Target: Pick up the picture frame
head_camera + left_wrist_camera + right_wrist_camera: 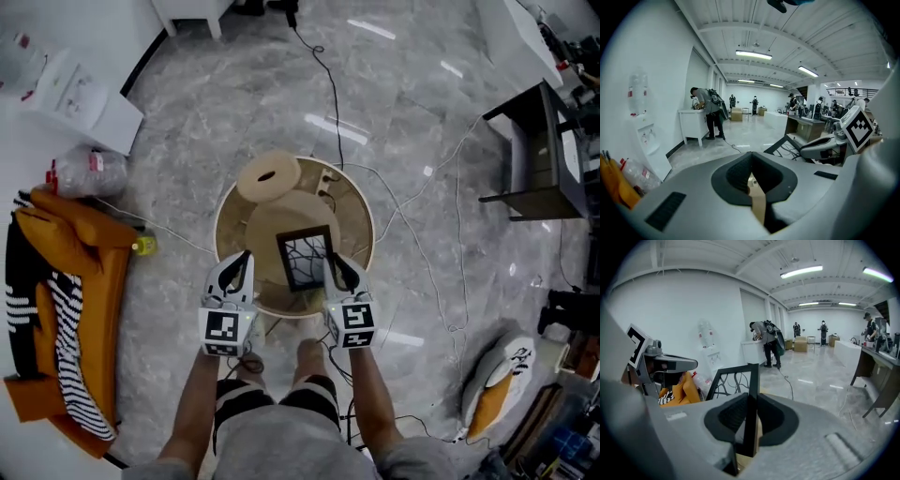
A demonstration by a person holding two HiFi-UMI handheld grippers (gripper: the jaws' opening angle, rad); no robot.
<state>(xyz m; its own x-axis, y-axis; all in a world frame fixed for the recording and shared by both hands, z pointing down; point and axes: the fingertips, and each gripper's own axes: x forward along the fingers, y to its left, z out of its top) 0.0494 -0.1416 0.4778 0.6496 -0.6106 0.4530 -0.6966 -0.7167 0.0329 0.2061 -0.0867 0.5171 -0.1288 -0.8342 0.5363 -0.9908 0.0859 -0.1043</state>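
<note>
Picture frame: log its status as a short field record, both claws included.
Frame: black rectangular picture frame with a wavy-line insert
Held by: right claw, shut on one edge of the frame
Left claw: narrowly apart, nothing gripped, off the frame's left side in the head view
Beneath: round light wooden table
Contact with table: cannot tell from above
Floor: grey marble floor with loose cables
</note>
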